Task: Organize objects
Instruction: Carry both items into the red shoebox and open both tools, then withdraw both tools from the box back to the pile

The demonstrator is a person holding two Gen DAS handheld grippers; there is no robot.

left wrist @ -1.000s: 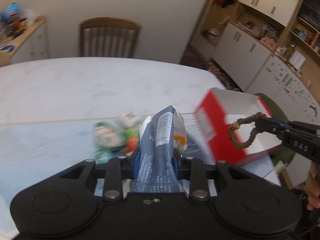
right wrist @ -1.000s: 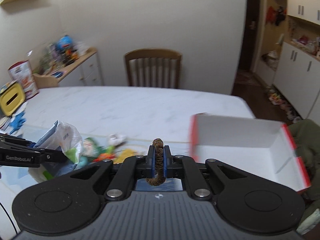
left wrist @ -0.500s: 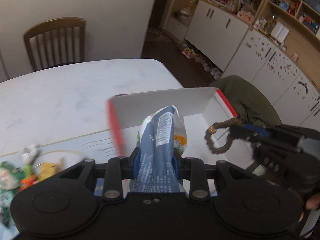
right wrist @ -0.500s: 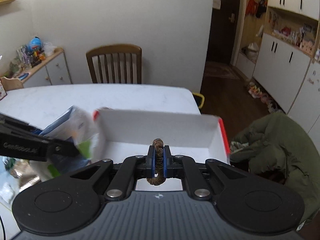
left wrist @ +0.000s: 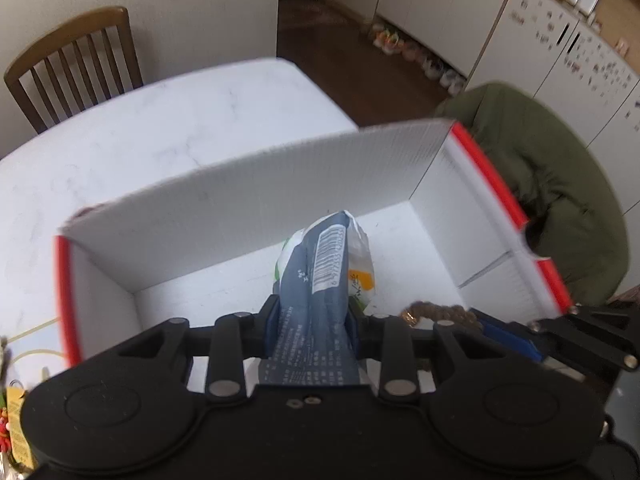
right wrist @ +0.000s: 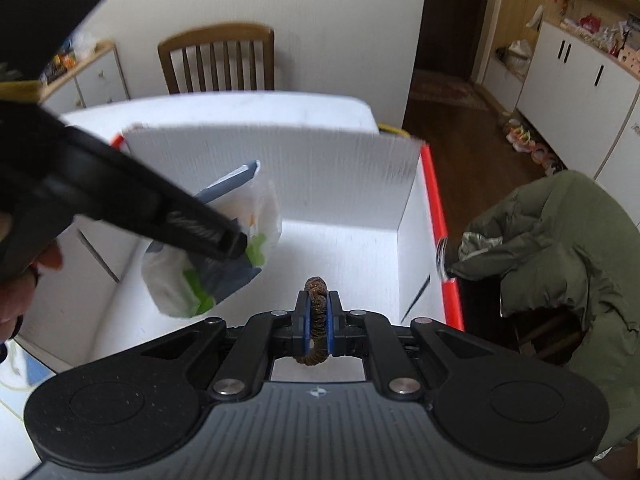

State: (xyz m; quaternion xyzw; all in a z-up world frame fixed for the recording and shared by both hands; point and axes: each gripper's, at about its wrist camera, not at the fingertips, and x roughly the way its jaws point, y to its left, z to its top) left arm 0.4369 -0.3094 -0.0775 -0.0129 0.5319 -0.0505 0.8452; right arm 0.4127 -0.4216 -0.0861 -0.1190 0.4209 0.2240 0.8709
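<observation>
Over the white, red-edged box [left wrist: 256, 184] on the pale surface [left wrist: 168, 120], both tools are held above its open inside. Left hand-held gripper [left wrist: 312, 312] is clenched on a blue and white packet [left wrist: 324, 264], which pokes forward over the box floor. Right hand-held gripper [right wrist: 317, 320] is clamped on a brown braided ring [right wrist: 316, 300], near the box's near wall. Blur hides whether the packet touches the floor; it appears to hang above it. A wooden chair [right wrist: 218, 60] stands at the far side, and a green coat [right wrist: 568, 248] lies to the right.
</observation>
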